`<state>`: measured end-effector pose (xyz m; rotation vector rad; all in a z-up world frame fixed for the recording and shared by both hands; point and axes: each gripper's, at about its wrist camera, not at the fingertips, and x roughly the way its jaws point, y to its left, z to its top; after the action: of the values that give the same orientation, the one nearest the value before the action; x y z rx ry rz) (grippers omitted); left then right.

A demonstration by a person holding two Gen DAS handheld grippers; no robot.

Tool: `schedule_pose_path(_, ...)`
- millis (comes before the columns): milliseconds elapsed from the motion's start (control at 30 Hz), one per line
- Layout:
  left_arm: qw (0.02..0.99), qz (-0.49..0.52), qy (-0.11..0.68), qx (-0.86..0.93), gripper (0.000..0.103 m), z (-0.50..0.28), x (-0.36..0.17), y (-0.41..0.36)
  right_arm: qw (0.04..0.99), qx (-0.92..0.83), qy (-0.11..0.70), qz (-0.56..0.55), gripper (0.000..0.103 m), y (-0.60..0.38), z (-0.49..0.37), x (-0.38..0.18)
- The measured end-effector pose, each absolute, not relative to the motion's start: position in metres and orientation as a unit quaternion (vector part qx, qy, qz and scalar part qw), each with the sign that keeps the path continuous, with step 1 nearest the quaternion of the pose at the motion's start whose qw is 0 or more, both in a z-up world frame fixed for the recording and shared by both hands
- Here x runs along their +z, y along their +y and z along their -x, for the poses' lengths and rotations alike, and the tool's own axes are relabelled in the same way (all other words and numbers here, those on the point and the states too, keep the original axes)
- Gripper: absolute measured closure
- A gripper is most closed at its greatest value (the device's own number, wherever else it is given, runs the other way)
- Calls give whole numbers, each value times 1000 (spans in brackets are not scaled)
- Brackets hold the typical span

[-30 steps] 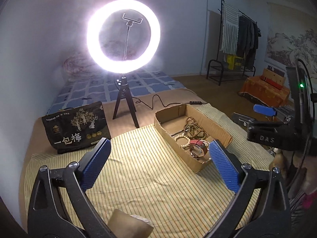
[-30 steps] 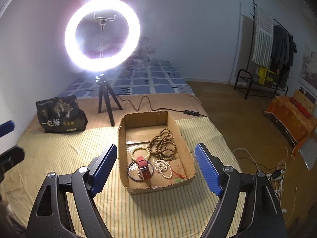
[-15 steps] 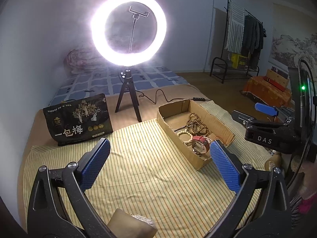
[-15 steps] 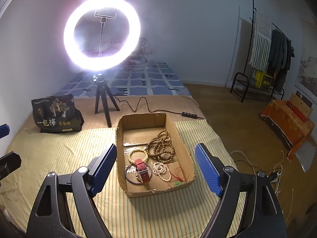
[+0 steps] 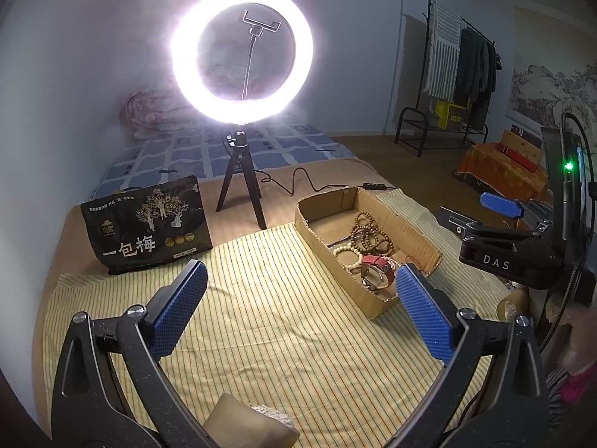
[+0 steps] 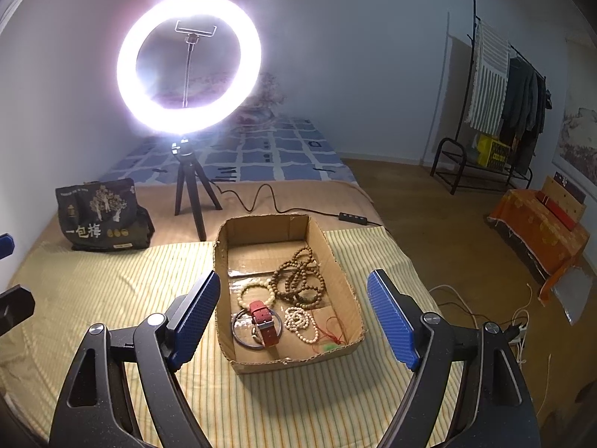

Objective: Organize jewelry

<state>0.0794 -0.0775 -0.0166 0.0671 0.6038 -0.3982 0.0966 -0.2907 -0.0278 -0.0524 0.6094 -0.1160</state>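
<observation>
The right gripper hung with its blue-padded jaws spread wide and nothing between them, just short of the shallow brown cardboard tray, which lay on the yellow striped cloth. The left gripper hovered over the cloth to the left of the tray, its jaws likewise released and empty.

Inside the tray, at its near end, lay a red leather-strapped watch across a thin dark metal bangle. Just right of them sat a small white bead string and a red cord with a green bit. Behind the watch rested a cream bead bracelet, and beside it, toward the tray's middle, a heap of brown wooden bead strands.

Beyond the tray's far left corner stood a lit white ring lamp on a black tripod, and farther left of the tray a black printed bag.
</observation>
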Motion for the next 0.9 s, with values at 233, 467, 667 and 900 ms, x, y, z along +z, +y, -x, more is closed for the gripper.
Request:
schedule_pose_path(233, 935, -34, 296, -195, 0, -79, -17, -77, 951, -57, 302, 28, 22, -291, -96, -28)
schedule_pose_path(467, 935, -35, 295, -194, 0, -79, -16, -78, 951, -57, 303, 29, 22, -291, -96, -28)
schedule_pose_path(667, 935, -35, 295, -194, 0, -79, -16, -78, 950, -56, 304, 33, 22, -290, -97, -29)
schedule_pose_path(900, 935, -37, 296, -192, 0, -79, -16, -78, 950, -55, 305, 33, 22, -290, -98, -30)
